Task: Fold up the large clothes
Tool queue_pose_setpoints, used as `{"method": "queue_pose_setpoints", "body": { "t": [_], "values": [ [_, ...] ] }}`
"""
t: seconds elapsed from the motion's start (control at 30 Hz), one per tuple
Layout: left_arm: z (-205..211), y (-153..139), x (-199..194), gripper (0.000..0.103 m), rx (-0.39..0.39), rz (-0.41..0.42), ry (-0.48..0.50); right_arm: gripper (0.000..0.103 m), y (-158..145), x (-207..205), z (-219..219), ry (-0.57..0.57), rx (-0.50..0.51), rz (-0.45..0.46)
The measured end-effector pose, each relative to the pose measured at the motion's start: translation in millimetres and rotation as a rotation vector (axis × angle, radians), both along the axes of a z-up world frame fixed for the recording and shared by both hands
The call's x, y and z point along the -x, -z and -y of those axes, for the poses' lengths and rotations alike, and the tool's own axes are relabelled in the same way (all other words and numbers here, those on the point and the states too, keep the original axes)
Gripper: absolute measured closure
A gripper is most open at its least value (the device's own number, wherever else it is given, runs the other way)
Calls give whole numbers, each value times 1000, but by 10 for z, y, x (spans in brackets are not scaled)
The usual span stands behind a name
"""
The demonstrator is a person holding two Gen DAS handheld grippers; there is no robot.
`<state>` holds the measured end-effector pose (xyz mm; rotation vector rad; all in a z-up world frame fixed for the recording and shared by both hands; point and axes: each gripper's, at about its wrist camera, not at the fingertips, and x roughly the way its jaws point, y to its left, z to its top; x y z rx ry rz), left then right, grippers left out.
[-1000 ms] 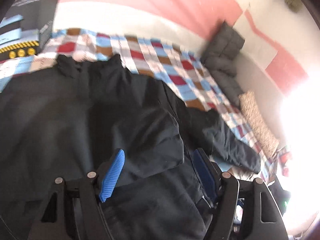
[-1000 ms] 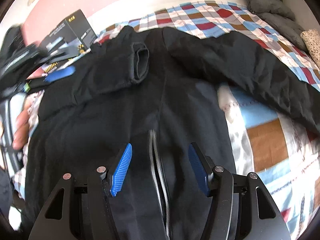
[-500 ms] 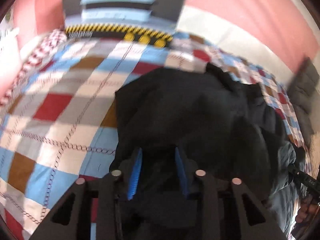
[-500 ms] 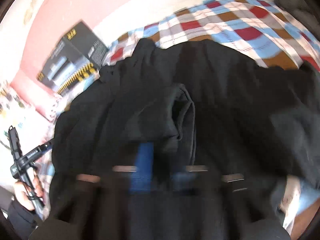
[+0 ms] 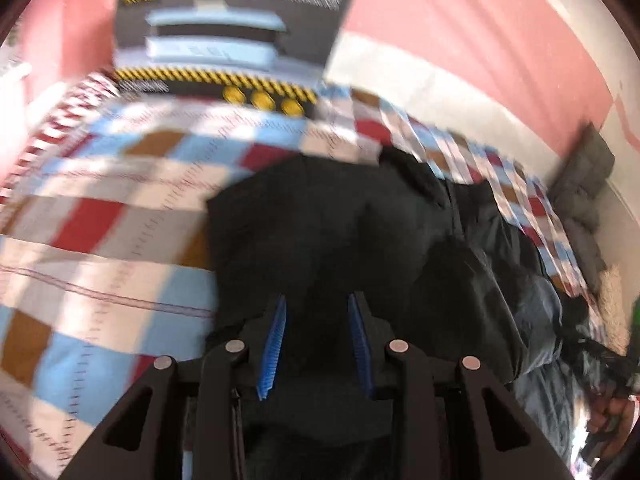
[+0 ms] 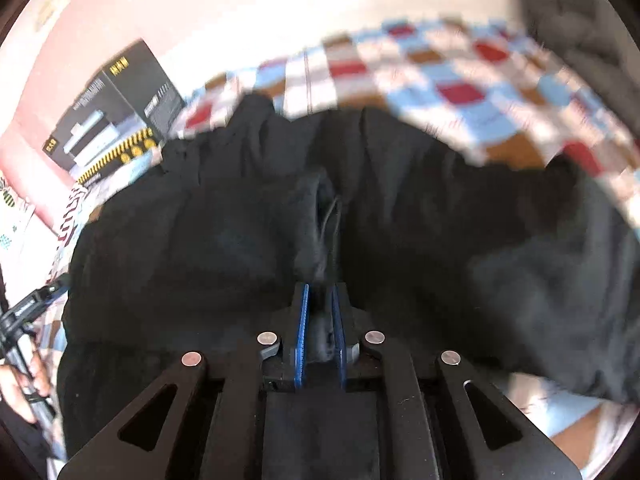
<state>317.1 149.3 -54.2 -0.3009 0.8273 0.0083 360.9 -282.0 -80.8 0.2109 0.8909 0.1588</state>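
Tongs, left [image 5: 316, 344] and right [image 6: 320, 332], both grip black jacket [image 6: 400, 220] near box [image 5: 228, 36].

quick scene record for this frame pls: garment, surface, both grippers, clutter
garment: black jacket, spread out and rumpled, partly folded
surface: checked quilt in red, blue, brown and white, on a bed
left gripper: jaws closed in on a thick fold of the jacket near its edge
right gripper: pads nearly together, pinching jacket fabric
clutter: black printed box at the far side by the pink wall; grey padded item at the bed's far end
image quality: motion blur in both views
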Motion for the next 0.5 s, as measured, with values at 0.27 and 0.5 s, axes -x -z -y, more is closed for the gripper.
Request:
{"method": "queue_pose_setpoints", "body": {
  "t": [0.27,0.5],
  "values": [
    [55,334,135,70,-87,-112,14,89,357,-53,-155,-60,59,-117],
    [292,28,580,70,-87,-102,58,88,-47,554,-35,-55,95,-19]
  ]
}}
